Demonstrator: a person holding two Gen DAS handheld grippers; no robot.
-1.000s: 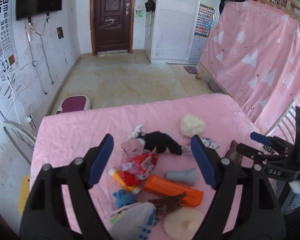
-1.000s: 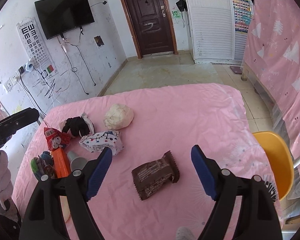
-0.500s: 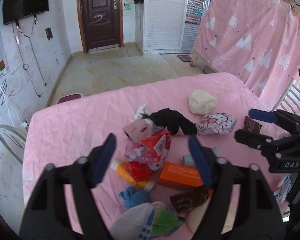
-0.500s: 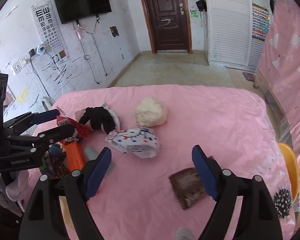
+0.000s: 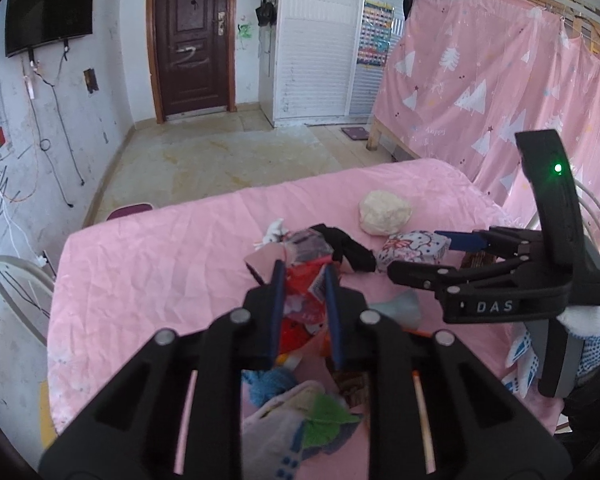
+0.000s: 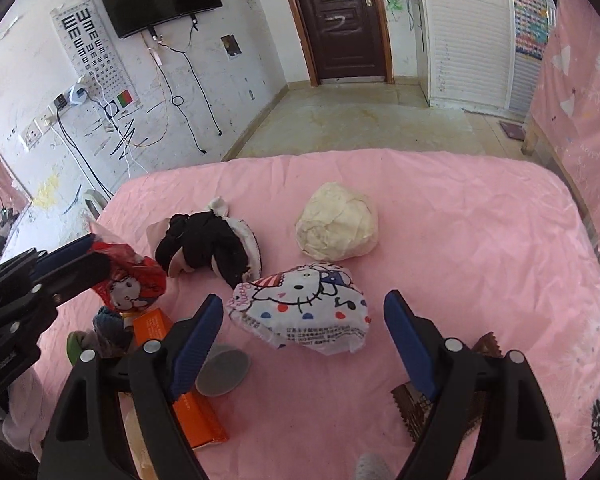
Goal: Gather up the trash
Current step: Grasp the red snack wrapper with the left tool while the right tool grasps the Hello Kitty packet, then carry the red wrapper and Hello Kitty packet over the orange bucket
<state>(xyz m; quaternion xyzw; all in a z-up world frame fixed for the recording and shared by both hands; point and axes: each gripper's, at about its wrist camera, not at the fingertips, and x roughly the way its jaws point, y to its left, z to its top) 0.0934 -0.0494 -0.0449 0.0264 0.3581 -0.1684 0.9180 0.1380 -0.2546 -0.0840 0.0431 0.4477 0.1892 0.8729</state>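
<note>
Left hand-held gripper has just closed, pinching the red snack wrapper mid-desk. Right hand-held gripper is spread, straddling the Hello Kitty packet. Pink desk is bare from 12 to 3 o'clock, right up to its edge.

A crumpled red cartoon wrapper is pinched upright beside a white cartoon-cat packet.

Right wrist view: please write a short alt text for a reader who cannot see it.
Open right tongs hover over a white cartoon-cat snack wrapper on a pink tablecloth. At left, the left tongs pinch a red wrapper; a black cloth and a cream lump lie beyond.
</note>
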